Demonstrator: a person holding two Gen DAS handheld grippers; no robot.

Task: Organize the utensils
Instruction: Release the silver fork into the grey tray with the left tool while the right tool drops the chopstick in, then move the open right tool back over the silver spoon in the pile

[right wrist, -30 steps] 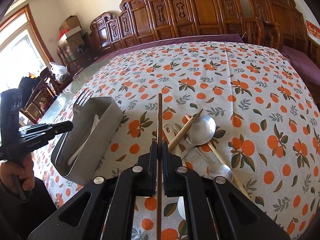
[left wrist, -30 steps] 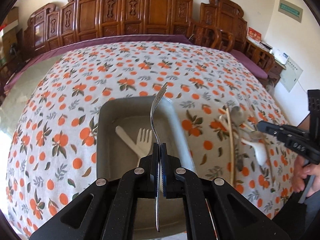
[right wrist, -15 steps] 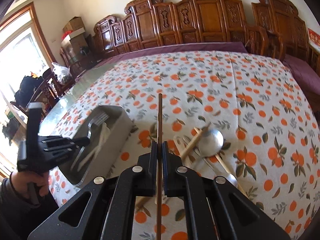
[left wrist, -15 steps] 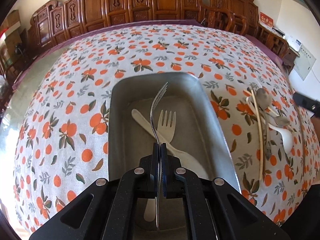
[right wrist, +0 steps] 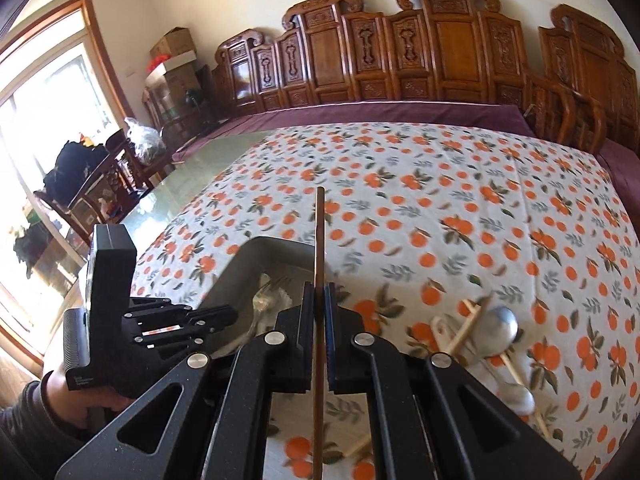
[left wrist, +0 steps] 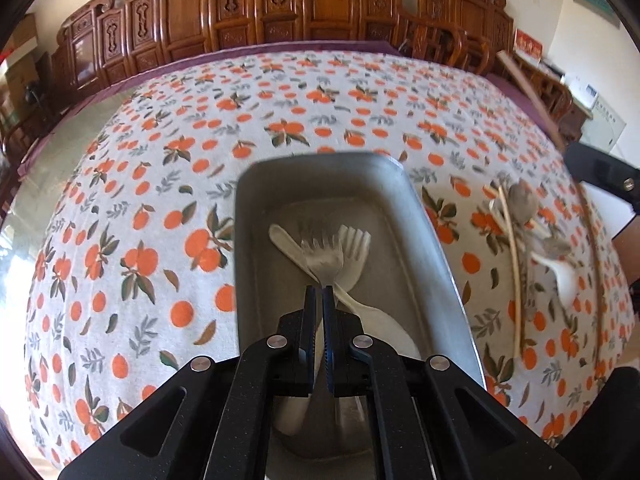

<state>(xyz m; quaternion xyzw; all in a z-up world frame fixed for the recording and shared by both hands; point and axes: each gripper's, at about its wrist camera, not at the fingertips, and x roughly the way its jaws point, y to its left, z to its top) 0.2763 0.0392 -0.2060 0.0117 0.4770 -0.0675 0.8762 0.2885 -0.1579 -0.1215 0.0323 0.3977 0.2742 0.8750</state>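
Fork (left wrist: 322,258) in left gripper (left wrist: 319,292)

The metal tray (left wrist: 432,240) is partly filled by a white plastic fork (left wrist: 354,248) and a metal fork (left wrist: 324,258). Open tablecloth (left wrist: 180,184) is left beyond and left of it. Passage on the right is blocked by scattered spoons and chopsticks (left wrist: 520,248).

One metal tray (left wrist: 280,184) sits on the desk (left wrist: 160,200). In it are two forks, one metal fork (left wrist: 322,254) and one white plastic fork (left wrist: 354,240). Two hand-held grippers: the left hand-held gripper (left wrist: 319,292) and the right hand-held gripper (right wrist: 319,290), which carries one dark chopstick (right wrist: 320,236). The loose pile has two metal spoons, the larger metal spoon (right wrist: 500,324) clearest; the pale sticks blur beyond counting.
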